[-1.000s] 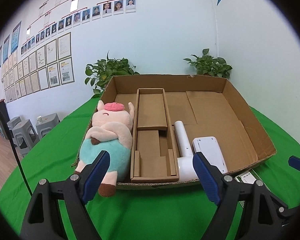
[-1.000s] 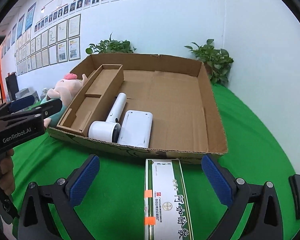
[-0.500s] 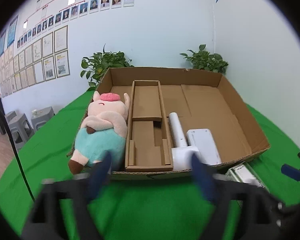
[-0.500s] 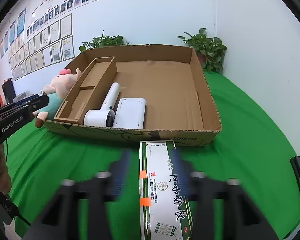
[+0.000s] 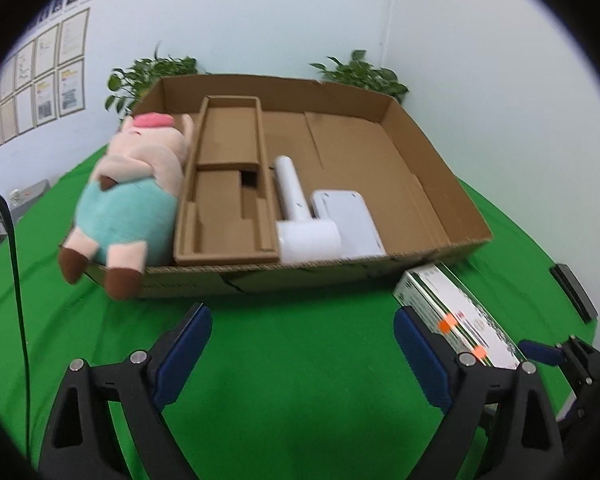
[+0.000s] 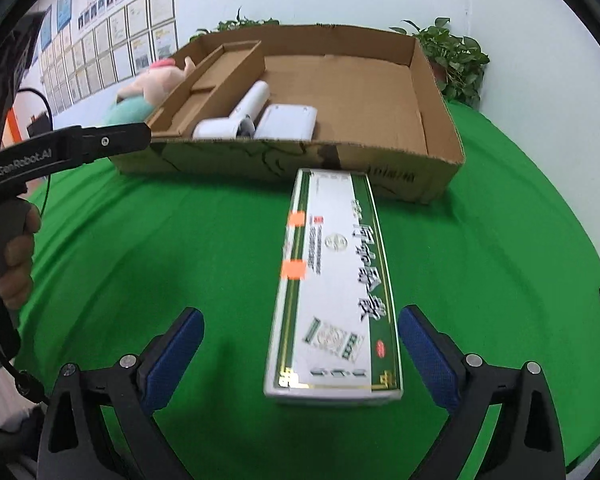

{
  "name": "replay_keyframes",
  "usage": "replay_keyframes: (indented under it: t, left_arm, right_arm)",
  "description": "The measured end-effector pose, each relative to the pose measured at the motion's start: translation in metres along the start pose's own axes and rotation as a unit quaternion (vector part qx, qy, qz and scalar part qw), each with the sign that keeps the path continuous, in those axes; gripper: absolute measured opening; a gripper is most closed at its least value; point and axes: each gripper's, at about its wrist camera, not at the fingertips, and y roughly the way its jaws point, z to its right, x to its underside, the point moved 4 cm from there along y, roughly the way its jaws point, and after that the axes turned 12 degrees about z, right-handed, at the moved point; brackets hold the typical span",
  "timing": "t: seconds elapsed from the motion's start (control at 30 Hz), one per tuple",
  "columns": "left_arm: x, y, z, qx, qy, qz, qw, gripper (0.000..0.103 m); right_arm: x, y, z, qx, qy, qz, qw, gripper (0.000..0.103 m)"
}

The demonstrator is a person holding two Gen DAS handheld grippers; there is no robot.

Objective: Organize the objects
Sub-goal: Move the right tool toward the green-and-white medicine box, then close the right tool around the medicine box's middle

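A: Where the right gripper (image 6: 300,354) hangs low over the green cloth (image 6: 160,248), its jaws stand wide apart, and the near end of the long green-and-white box (image 6: 332,280) lies between the blue pads (image 6: 172,354), touching neither.

B: The box lies flat on the cloth, its far end just short of the cardboard tray (image 6: 284,160). The left gripper (image 5: 302,354) is spread open too, gripping nothing, with only bare cloth between its fingers.

A: Beyond them, inside the tray, a white hair dryer (image 5: 300,216) lies beside a flat white case (image 5: 350,220), both near the front wall.

B: A cardboard insert (image 5: 226,184) sits to their left. The plush pig (image 5: 132,192) lies along the tray's left side, its feet hanging over the front edge.

A: Farthest off, two potted plants (image 5: 356,74) stand against the wall behind the tray.
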Motion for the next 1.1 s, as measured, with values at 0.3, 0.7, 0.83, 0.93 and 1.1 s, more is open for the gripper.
replay_keyframes:
  t: [0.3,0.7,0.83,0.93,1.1]
  left_arm:
    - [0.014,0.001,0.007,0.036,-0.024,-0.029,0.9987,0.093]
    - [0.036,0.013,0.015,0.17,-0.127,-0.114,0.9706,0.092]
    - [0.044,0.02,0.027,0.202,-0.156,-0.136,0.9573,0.092]
    - [0.05,0.022,0.034,0.222,-0.169,-0.148,0.9488,0.092]
    - [0.057,0.022,0.037,0.231,-0.181,-0.166,0.9415,0.09]
  right_arm:
    - [0.001,0.002,0.001,-0.01,0.018,-0.011,1.0,0.06]
    - [-0.012,-0.017,-0.055,-0.117,0.003,0.012,0.993,0.102]
    - [-0.006,-0.014,-0.06,-0.108,-0.019,0.003,0.994,0.102]
    - [0.0,-0.013,-0.063,-0.11,-0.016,-0.008,0.994,0.101]
    - [0.004,-0.016,-0.07,-0.099,-0.021,-0.003,0.995,0.073]
